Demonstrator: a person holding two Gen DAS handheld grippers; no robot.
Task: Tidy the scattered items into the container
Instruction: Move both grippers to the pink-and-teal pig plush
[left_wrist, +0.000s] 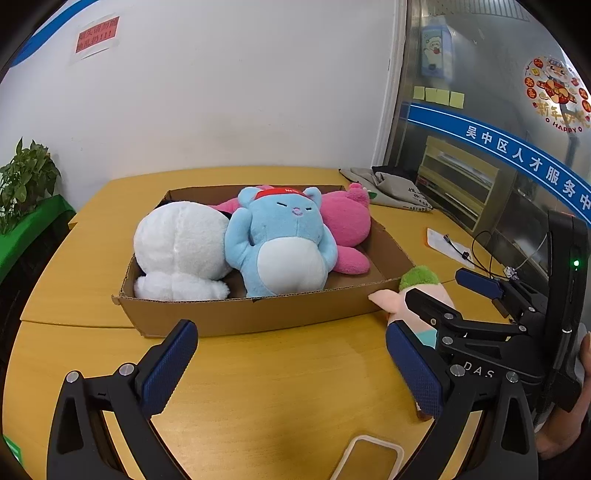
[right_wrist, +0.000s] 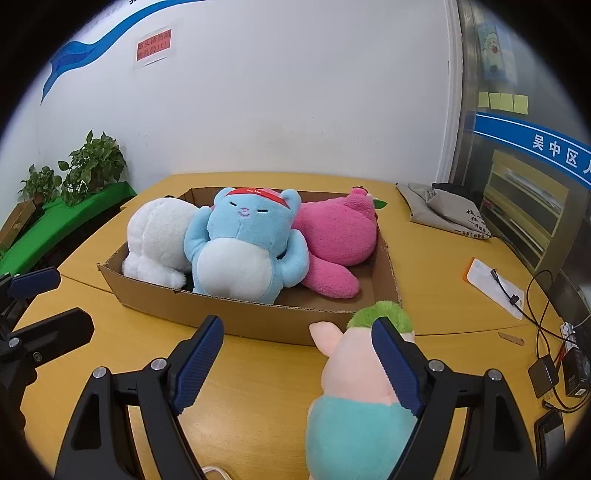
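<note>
Clutter lines the right edge of the yellow table (right_wrist: 258, 387): a grey cloth bag (right_wrist: 447, 210) at the far corner, a white card (right_wrist: 491, 284) with a small clip on it, black cables (right_wrist: 543, 317) and dark boxes near the rim. A cardboard box (right_wrist: 258, 317) sits mid-table, packed side by side with a white plush (right_wrist: 159, 236), a blue plush (right_wrist: 243, 243) and a pink plush (right_wrist: 336, 236). The one toy left outside, a peach plush with green hair (right_wrist: 354, 369), lies on the table just beside the box's near right corner. The right gripper (right_wrist: 295, 369) has its jaws spread wide, the right pad in front of the toy, the left pad clear of it. The left gripper (left_wrist: 291, 369) also stands with jaws spread and empty over bare wood in front of the box, where the table is open. Potted plants (right_wrist: 92, 166) stand beyond the left edge
</note>
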